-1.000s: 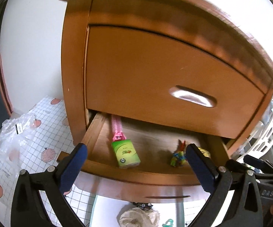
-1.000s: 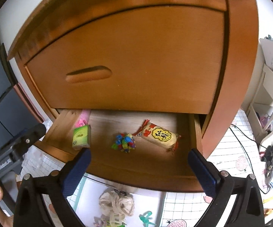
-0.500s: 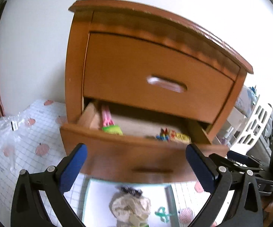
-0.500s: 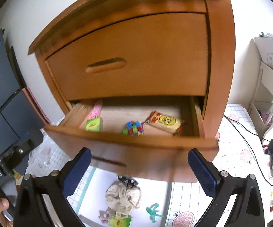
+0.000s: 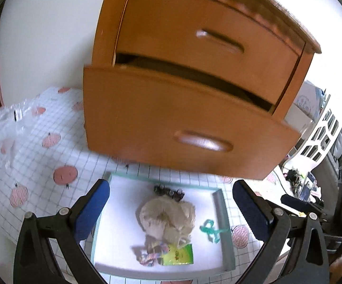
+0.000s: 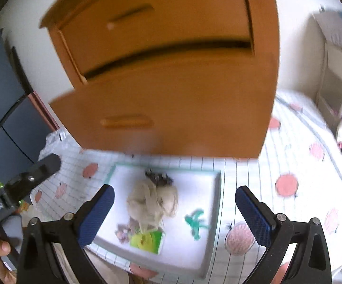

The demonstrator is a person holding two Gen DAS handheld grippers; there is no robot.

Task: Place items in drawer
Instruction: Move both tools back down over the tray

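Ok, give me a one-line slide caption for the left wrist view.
Open hand-held gripper hovering over a white tray of small items, below the open lower drawer.

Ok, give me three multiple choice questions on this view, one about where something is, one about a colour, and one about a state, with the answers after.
1. Where does the green packet lie?
A. In the white tray on the floor mat
B. On top of the cabinet
C. Between the left gripper's fingers

2. What colour are the pads on the right gripper?
A. Red
B. Blue
C. Yellow

3. What state is the lower drawer in?
A. Pushed fully shut
B. Pulled out
C. Taken out and set on the floor

Answers:
1. A, the packet rests at the tray's near edge, beside the beige bundle.
2. B, both pads show blue.
3. B, its front stands forward of the cabinet with a dark gap above.
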